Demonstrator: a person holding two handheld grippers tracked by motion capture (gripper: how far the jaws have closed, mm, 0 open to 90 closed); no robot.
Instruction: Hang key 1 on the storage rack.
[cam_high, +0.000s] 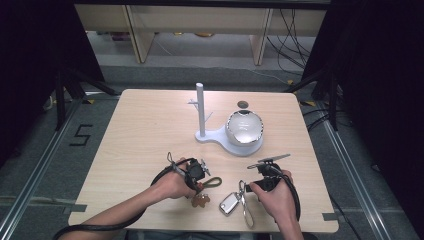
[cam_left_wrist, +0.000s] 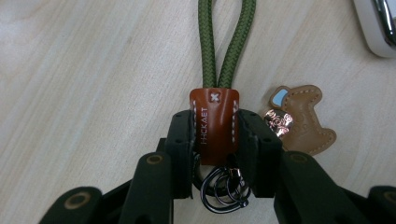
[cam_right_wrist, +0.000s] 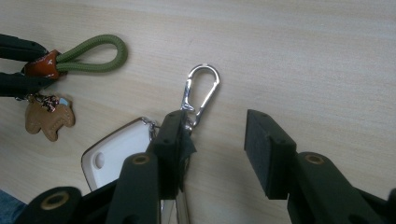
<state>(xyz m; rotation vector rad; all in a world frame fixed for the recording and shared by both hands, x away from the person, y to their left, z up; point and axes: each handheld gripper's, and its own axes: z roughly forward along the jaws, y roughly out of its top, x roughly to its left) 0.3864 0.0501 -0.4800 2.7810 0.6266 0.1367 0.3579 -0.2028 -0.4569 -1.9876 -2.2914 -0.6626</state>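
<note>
A green cord keychain (cam_left_wrist: 226, 42) lies on the wooden table, and my left gripper (cam_left_wrist: 215, 135) is shut on its brown leather tab (cam_left_wrist: 215, 123). Dark key rings (cam_left_wrist: 224, 186) hang below the tab, and a tan horse-shaped charm (cam_left_wrist: 301, 121) rests beside it. In the high view the left gripper (cam_high: 201, 181) sits at the front middle, the cord loop (cam_high: 214, 181) pointing right. My right gripper (cam_right_wrist: 217, 128) is open with bare table between its pads. Its left jaw lies over the link between a silver carabiner (cam_right_wrist: 201, 91) and a white key fob (cam_right_wrist: 119, 154).
A white stand (cam_high: 215, 136) with an upright pegged post (cam_high: 200, 110) and a shiny round bowl (cam_high: 245, 127) occupies the table's far middle. A small dark disc (cam_high: 243, 104) lies behind it. The key fob (cam_high: 229, 204) sits near the table's front edge.
</note>
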